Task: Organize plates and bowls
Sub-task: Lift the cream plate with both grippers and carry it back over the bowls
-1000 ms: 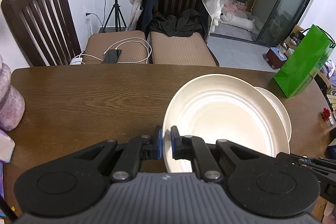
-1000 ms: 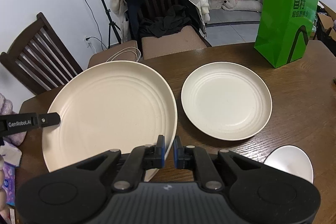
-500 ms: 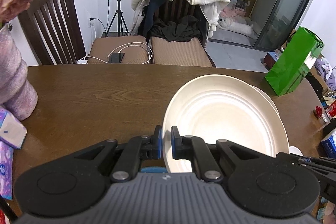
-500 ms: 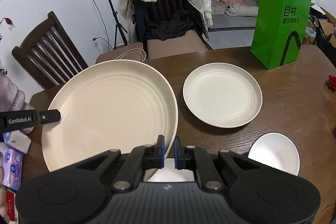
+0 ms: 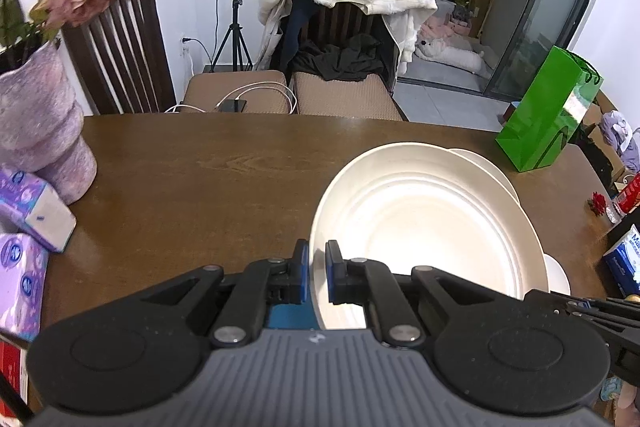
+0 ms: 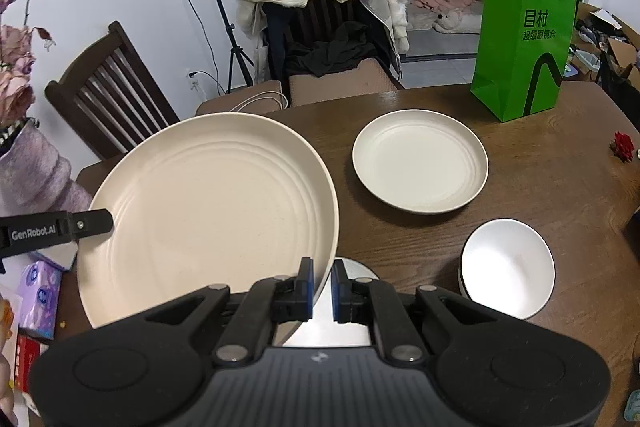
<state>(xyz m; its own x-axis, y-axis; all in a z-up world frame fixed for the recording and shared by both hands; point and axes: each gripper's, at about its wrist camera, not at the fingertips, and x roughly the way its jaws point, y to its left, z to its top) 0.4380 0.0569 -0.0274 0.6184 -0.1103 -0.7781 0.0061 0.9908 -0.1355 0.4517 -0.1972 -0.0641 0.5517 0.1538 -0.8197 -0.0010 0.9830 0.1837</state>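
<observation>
— Both grippers have lifted the big plate (image 6: 208, 211) higher since a second ago, so more of the bench (image 5: 208, 187) shows, and two bowls have come into view under it.

— How many plates?

— Two. The big one is up in the air. A smaller plate (image 6: 420, 161) lies flat on the bench near the green bag (image 6: 524, 43).

— And bowls?

— One white bowl (image 6: 508, 267) by the right gripper (image 6: 322, 285). A second bowl (image 6: 340, 323) sits under the big plate's edge.

— What are the fingers doing?

— The left gripper (image 5: 317, 277) pinches the plate's left rim. The right gripper's fingers (image 6: 304, 287) pinch its right rim.
</observation>
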